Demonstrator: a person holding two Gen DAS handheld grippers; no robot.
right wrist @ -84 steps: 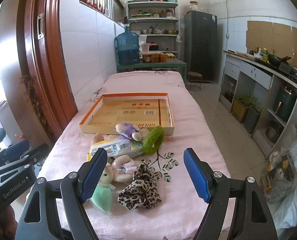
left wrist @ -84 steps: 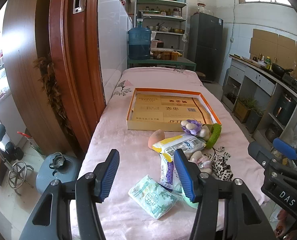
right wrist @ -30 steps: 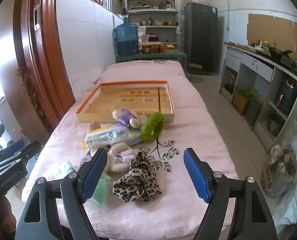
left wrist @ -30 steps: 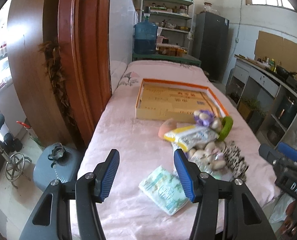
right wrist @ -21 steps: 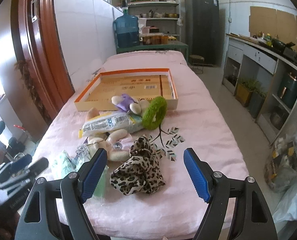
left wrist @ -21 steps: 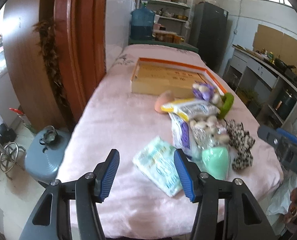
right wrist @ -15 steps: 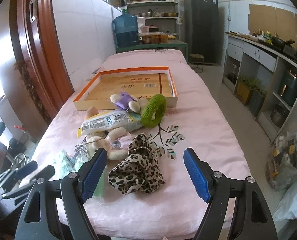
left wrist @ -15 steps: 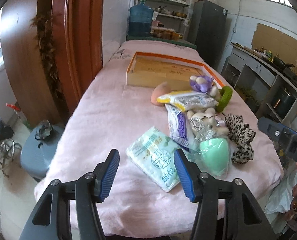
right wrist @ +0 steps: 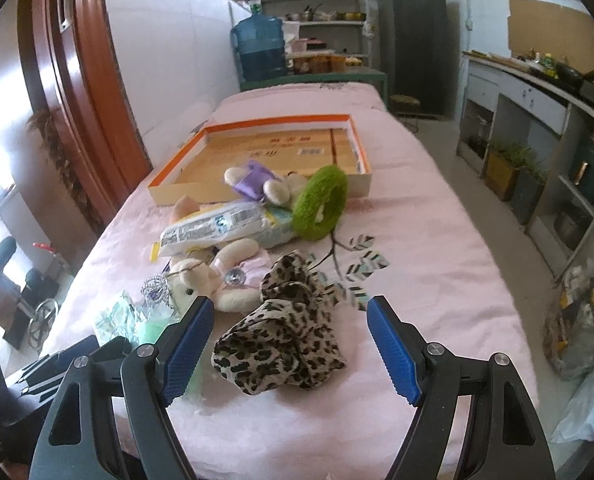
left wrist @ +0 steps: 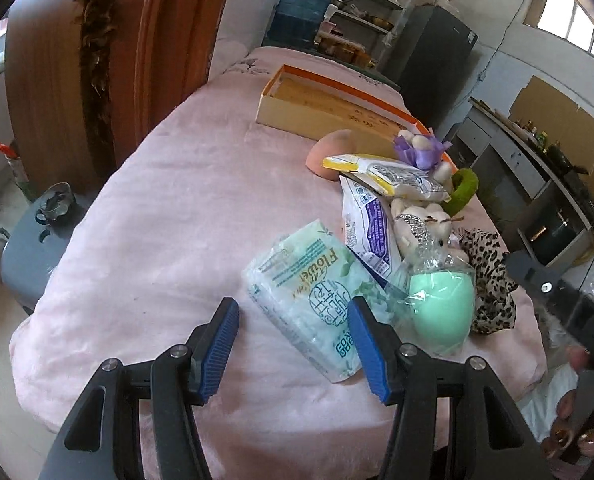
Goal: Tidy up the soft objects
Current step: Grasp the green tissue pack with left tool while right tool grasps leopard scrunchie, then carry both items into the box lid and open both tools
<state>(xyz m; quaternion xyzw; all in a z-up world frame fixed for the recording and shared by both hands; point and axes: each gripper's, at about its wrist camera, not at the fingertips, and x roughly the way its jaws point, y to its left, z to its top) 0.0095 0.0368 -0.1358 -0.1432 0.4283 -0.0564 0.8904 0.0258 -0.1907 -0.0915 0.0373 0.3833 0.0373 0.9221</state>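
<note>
tissue pack (left wrist: 317, 292) prob. just ahead of L gripper (left wrist: 293, 344)

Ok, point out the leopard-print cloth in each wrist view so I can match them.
Left wrist: leopard-print cloth at the right, behind the bagged green egg.
Right wrist: lower centre, between the open fingers.
Shared landmark: the orange-rimmed box beyond the pile.

From my left cam, the tissue pack (left wrist: 317, 300) lies nearest on the table (left wrist: 157, 208), egg-shaped toy (left wrist: 441, 306) just right of it, patterned cloth (left wrist: 491, 276) further right. Snack packets (left wrist: 389, 176) and plush toys (left wrist: 421, 216) pile behind, cardboard tray (left wrist: 329, 106) farthest back.
</note>
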